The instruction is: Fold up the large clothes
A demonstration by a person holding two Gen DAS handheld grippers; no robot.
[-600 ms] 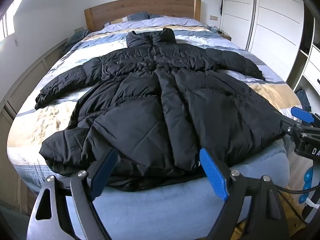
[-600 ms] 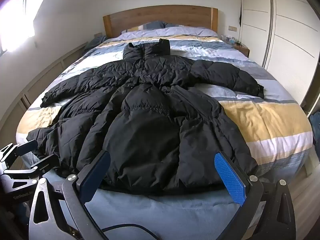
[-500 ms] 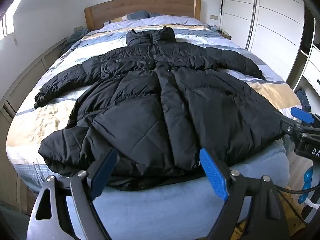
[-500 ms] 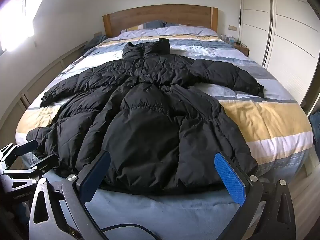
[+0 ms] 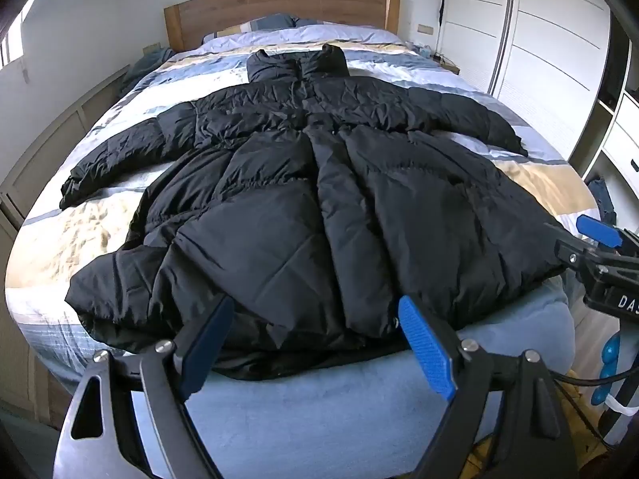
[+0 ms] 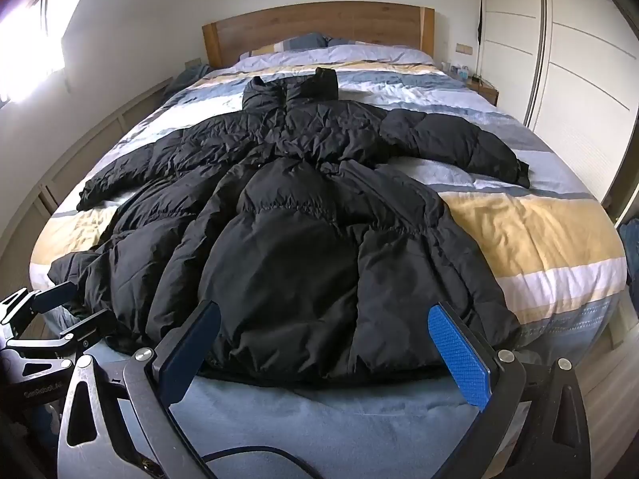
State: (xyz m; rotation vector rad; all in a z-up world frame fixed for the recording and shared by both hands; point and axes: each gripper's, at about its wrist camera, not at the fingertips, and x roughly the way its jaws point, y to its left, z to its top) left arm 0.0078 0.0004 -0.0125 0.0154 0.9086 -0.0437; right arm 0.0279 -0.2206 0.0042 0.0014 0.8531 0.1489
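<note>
A long black puffer coat (image 5: 319, 207) lies spread flat on the bed, collar toward the headboard, both sleeves out to the sides, hem at the foot edge. It also shows in the right wrist view (image 6: 311, 239). My left gripper (image 5: 315, 343) is open and empty, just short of the hem's left half. My right gripper (image 6: 323, 339) is open and empty, just short of the hem's right half. Each gripper shows at the edge of the other's view: the right one (image 5: 599, 247), the left one (image 6: 60, 311).
The bed (image 6: 539, 239) has a striped blue, white and yellow cover and a wooden headboard (image 5: 279, 4) with pillows. A white wardrobe (image 5: 559, 40) stands along the right. Low panelled wall units (image 5: 48, 135) run along the left. A nightstand (image 6: 483, 88) sits at the far right.
Both grippers have shifted very slightly; the coat appears a touch lower and nearer in the views. The coat has not moved.
</note>
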